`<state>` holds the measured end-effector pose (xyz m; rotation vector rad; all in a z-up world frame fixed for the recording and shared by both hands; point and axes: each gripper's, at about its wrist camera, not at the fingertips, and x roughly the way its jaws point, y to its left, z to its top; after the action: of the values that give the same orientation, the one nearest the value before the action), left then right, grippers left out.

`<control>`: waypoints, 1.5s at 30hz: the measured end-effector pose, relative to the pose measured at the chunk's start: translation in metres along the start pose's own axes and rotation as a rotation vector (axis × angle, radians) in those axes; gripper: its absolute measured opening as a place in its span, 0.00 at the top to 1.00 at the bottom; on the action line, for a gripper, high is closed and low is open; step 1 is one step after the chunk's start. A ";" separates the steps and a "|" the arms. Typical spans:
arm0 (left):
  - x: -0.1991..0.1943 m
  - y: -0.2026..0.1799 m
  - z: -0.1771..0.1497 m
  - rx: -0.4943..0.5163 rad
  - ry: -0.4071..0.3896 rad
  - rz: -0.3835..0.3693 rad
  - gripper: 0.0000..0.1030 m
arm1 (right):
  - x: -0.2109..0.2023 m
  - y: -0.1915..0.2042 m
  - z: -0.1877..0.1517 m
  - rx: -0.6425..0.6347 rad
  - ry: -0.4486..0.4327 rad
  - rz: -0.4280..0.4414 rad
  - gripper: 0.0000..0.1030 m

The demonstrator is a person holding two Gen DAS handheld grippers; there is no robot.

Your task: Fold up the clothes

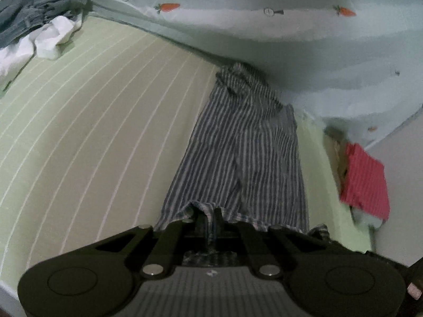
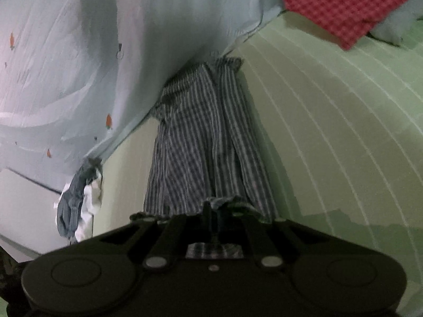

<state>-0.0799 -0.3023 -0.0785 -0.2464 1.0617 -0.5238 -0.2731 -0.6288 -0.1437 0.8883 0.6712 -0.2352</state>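
The left gripper [image 1: 208,214] is clamped on the near hem of the striped shorts [image 1: 238,153], with a bunched fold of the cloth pinched between its nearly closed fingers. The right gripper [image 2: 212,208] grips another part of the same near edge of the striped shorts [image 2: 203,142], its fingers likewise drawn together on a gathered bit of fabric.

The shorts stretch away from both grippers across the bed [image 1: 100,121], which is covered by a pale green sheet with thin white lines. Their far end lies against the light blue carrot-print blanket [image 1: 264,26] heaped along the bed's far edge.

A folded red checked cloth [image 1: 366,182] lies near one end of the bed, well apart from the shorts. At the opposite end a heap of blue-grey and white clothes [image 1: 34,26] rests at the bed's edge, beside the blanket.
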 end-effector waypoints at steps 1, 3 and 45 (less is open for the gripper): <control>0.003 -0.002 0.007 -0.001 -0.002 -0.002 0.97 | 0.004 0.000 0.005 0.007 -0.002 -0.003 0.96; 0.011 -0.003 0.019 0.003 0.001 -0.006 0.97 | 0.014 -0.003 0.015 0.027 0.003 -0.015 0.96; 0.057 0.007 0.040 0.139 0.083 0.104 0.36 | 0.040 -0.006 0.007 -0.197 0.017 -0.271 0.29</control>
<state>-0.0213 -0.3281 -0.1061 -0.0474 1.1072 -0.5148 -0.2418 -0.6348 -0.1694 0.6098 0.8163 -0.3972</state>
